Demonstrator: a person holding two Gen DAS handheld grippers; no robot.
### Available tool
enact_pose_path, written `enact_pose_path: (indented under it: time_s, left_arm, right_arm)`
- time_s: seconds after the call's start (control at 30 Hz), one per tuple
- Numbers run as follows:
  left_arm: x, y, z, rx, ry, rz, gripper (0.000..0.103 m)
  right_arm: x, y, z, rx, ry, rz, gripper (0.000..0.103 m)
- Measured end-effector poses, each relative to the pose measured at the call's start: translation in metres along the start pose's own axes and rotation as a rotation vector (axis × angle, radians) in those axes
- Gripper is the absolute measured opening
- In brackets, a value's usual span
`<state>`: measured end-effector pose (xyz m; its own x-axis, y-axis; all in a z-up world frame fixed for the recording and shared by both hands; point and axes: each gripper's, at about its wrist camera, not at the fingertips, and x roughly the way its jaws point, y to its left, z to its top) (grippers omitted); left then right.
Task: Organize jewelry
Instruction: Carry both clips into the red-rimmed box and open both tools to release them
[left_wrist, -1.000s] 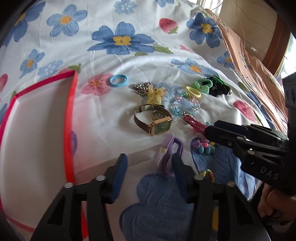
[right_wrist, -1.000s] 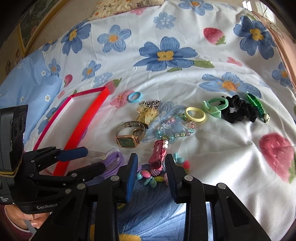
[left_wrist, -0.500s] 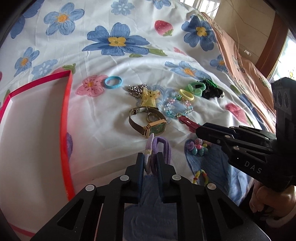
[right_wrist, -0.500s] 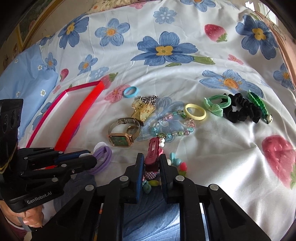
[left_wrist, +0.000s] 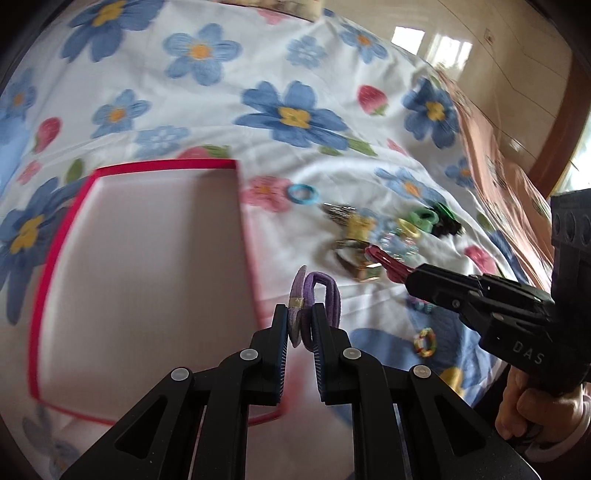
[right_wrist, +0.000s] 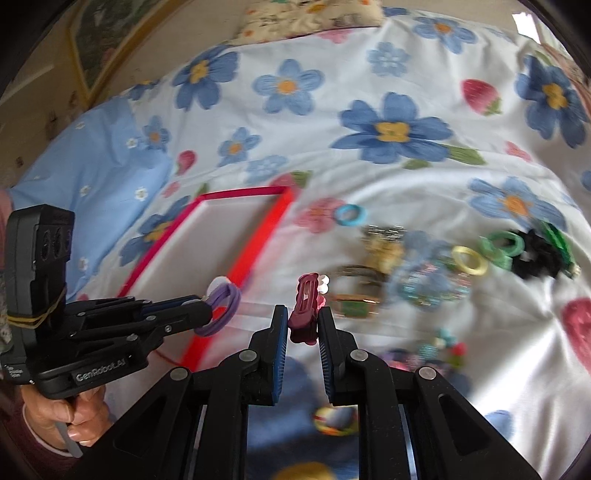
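Observation:
My left gripper (left_wrist: 300, 314) is shut on purple hair ties (left_wrist: 317, 295) and holds them lifted beside the right rim of the red-edged white tray (left_wrist: 243, 221). It also shows in the right wrist view (right_wrist: 207, 314) with the hair ties (right_wrist: 221, 302). My right gripper (right_wrist: 303, 321) is shut on a dark red hair clip (right_wrist: 304, 302), held above the bedspread. It shows in the left wrist view (left_wrist: 410, 277) with the clip (left_wrist: 384, 260). The tray (right_wrist: 258, 254) looks empty.
On the floral bedspread lie a blue ring (left_wrist: 303, 194), a gold watch (left_wrist: 356, 260), a yellow charm (left_wrist: 360, 225), a bead bracelet (right_wrist: 432, 284), yellow (right_wrist: 471, 260), green (right_wrist: 502, 245) and black (right_wrist: 535, 258) hair ties, and small colourful beads (right_wrist: 443, 349).
Both grippers have lifted their items off the bedspread and swung left toward the tray. The tray now fills more of the left wrist view.

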<state>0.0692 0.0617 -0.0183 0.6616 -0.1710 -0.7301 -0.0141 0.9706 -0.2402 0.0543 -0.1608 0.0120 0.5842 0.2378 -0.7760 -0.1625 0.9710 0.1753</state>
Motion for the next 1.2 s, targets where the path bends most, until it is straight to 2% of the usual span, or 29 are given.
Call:
enact_pose_path:
  time_s: [0.37,0.63,1.2]
  left_arm:
    - [-0.044,0.057,-0.019,-0.128,-0.033,0.119,0.012]
    - [-0.044,0.081,-0.02,-0.178,-0.017,0.181,0.012]
    - [-0.008,0.102,-0.017,-0.228,0.065,0.219,0.014]
  right_arm:
    - [0.036,0.075,0.01,-0.096,0.037,0.14,0.016]
    - [0.076,0.116,0.008,-0.162,0.094,0.192,0.016]
    - [0.116,0.124,-0.014,-0.208,0.238,0.181,0.016]
